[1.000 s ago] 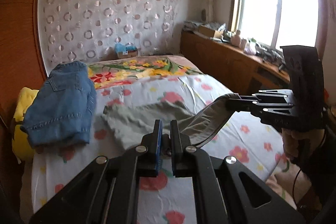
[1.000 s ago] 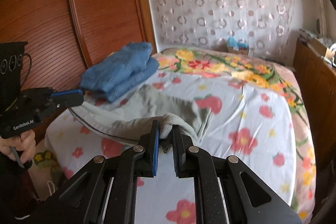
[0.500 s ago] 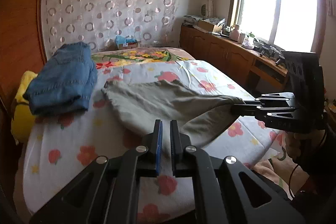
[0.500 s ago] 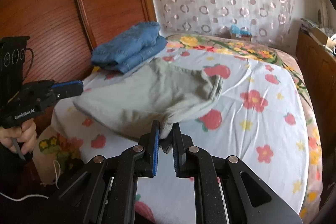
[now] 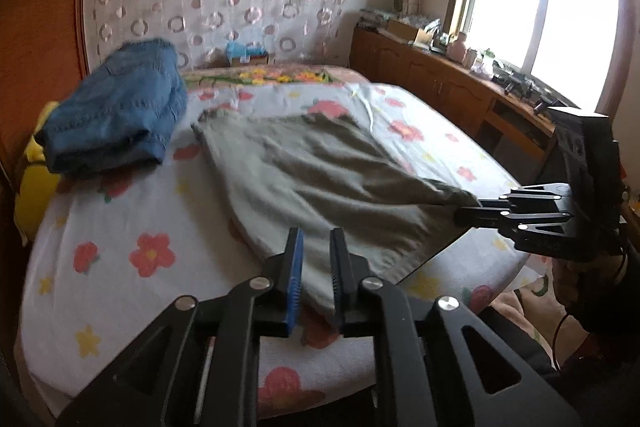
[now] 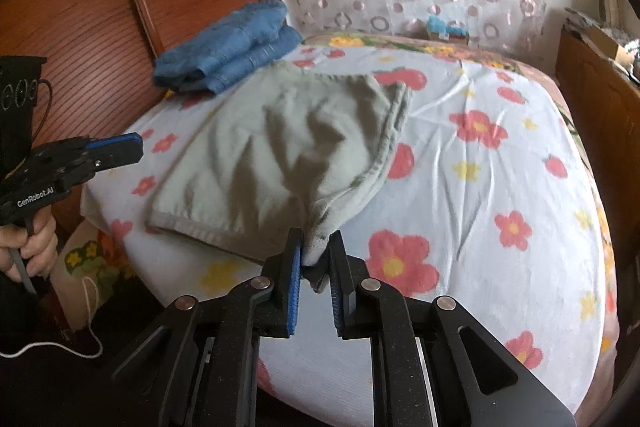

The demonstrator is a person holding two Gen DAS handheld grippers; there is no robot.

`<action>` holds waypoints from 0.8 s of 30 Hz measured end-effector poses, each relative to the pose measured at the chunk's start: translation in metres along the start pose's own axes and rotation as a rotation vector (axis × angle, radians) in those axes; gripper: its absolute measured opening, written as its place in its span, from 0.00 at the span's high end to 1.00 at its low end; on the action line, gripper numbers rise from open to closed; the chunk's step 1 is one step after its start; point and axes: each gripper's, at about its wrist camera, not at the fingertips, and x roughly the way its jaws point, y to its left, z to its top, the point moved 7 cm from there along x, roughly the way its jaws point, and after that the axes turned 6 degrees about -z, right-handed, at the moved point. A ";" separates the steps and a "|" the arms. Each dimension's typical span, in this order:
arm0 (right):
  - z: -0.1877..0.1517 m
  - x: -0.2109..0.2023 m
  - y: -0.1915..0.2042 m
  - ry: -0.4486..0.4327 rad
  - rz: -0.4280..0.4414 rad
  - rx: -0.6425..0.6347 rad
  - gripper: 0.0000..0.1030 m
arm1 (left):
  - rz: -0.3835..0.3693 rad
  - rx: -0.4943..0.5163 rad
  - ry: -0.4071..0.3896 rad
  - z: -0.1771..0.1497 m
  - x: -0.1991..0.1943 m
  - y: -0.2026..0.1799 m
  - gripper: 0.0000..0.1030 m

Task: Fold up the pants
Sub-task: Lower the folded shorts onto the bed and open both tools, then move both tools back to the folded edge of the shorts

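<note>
Grey pants (image 6: 288, 143) spread on floral bed (image 6: 500, 163), beside folded jeans (image 6: 228, 47). Right gripper (image 6: 314, 259) clamped on near corner. Left gripper (image 5: 316, 259) parted, apparently releasing the hem. "GenRobot.AI" printed on left gripper's body.

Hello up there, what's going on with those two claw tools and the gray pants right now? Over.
Left gripper open, off the cloth. Right gripper pinching a corner of the gray pants, spread on the bed. Folded jeans lie alongside.

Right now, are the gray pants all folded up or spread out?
Mostly spread out. The gray pants lie flat and wrinkled across the flowered bed, one corner pinched in the right gripper.
</note>
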 end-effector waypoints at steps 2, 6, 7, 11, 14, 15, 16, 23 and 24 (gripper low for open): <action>-0.006 0.004 -0.002 0.013 -0.006 0.007 0.82 | 0.011 0.004 0.024 -0.005 0.009 0.001 0.81; -0.009 0.004 -0.010 0.021 -0.026 0.016 0.72 | 0.022 -0.010 0.059 -0.011 0.024 0.007 0.76; -0.007 0.002 -0.013 0.017 -0.023 0.019 0.71 | 0.023 -0.013 0.066 -0.013 0.027 0.009 0.76; 0.006 -0.002 -0.023 0.000 -0.051 0.017 0.69 | 0.042 -0.031 0.107 -0.023 0.037 0.015 0.64; 0.019 -0.001 -0.027 -0.009 -0.064 0.003 0.67 | 0.054 -0.016 0.112 -0.030 0.040 0.013 0.59; 0.024 0.001 -0.028 -0.012 -0.068 -0.003 0.67 | 0.056 -0.007 0.109 -0.030 0.040 0.012 0.57; 0.030 0.003 -0.030 -0.016 -0.074 -0.012 0.67 | 0.056 -0.004 0.108 -0.030 0.040 0.011 0.56; 0.083 0.036 -0.049 -0.035 -0.074 -0.014 0.67 | 0.062 -0.001 0.089 -0.030 0.041 0.009 0.49; 0.091 0.042 -0.052 -0.035 -0.068 -0.006 0.67 | 0.062 -0.004 0.085 -0.029 0.042 0.010 0.49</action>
